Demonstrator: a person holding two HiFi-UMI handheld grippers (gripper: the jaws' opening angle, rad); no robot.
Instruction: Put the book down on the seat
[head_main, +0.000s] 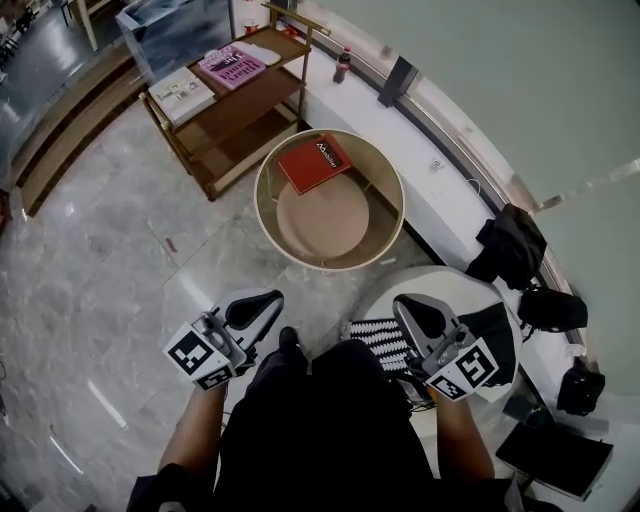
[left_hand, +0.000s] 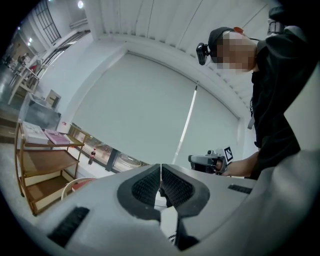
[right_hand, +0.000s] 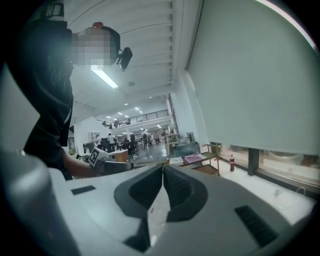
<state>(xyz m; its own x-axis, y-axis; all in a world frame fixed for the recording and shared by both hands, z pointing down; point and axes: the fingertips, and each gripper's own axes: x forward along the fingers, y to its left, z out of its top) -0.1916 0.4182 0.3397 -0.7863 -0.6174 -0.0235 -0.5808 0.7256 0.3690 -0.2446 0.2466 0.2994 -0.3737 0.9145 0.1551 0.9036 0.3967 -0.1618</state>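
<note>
At far left stood a wooden shelf (head_main: 230, 110). Nearer the person, the left gripper (head_main: 258, 303) was held with its jaws pressed together on nothing, apparently done with its work. Ahead, the red book (head_main: 314, 163) lay on the round seat (head_main: 330, 225) against its back wall, likely so it couldn't slide. The right gripper (head_main: 415, 310) was likewise closed and empty.
</note>
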